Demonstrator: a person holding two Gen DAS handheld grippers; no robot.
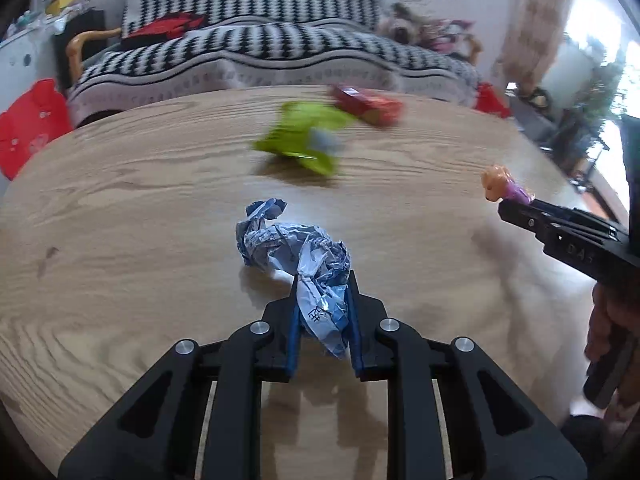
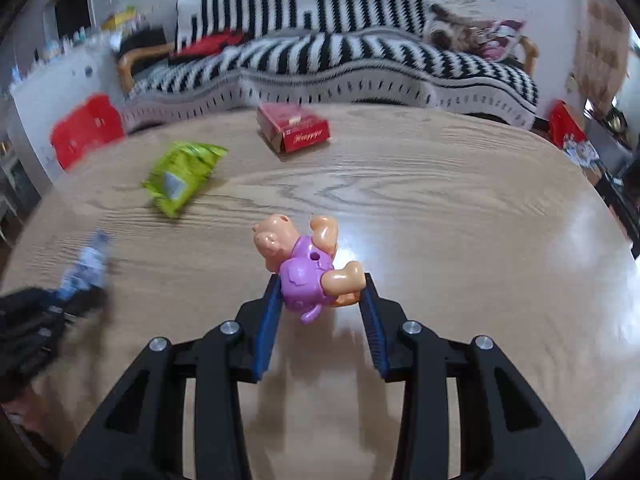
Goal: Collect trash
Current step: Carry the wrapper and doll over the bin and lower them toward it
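My left gripper (image 1: 323,280) is shut on a crumpled blue-and-white wrapper (image 1: 292,244), held just above the wooden table (image 1: 120,208). My right gripper (image 2: 320,280) is shut on a small pig toy (image 2: 304,264) with a purple body; the toy also shows in the left wrist view (image 1: 505,188) at the tip of that gripper. A green snack bag (image 2: 182,178) and a red box (image 2: 294,127) lie farther back on the table. In the right wrist view the left gripper with the wrapper (image 2: 86,268) appears blurred at the left.
A sofa with a black-and-white zigzag cover (image 2: 320,56) stands behind the table. A red bag (image 2: 86,130) sits at the left, and another red bag (image 2: 566,126) at the right. A dog (image 2: 448,28) lies on the sofa.
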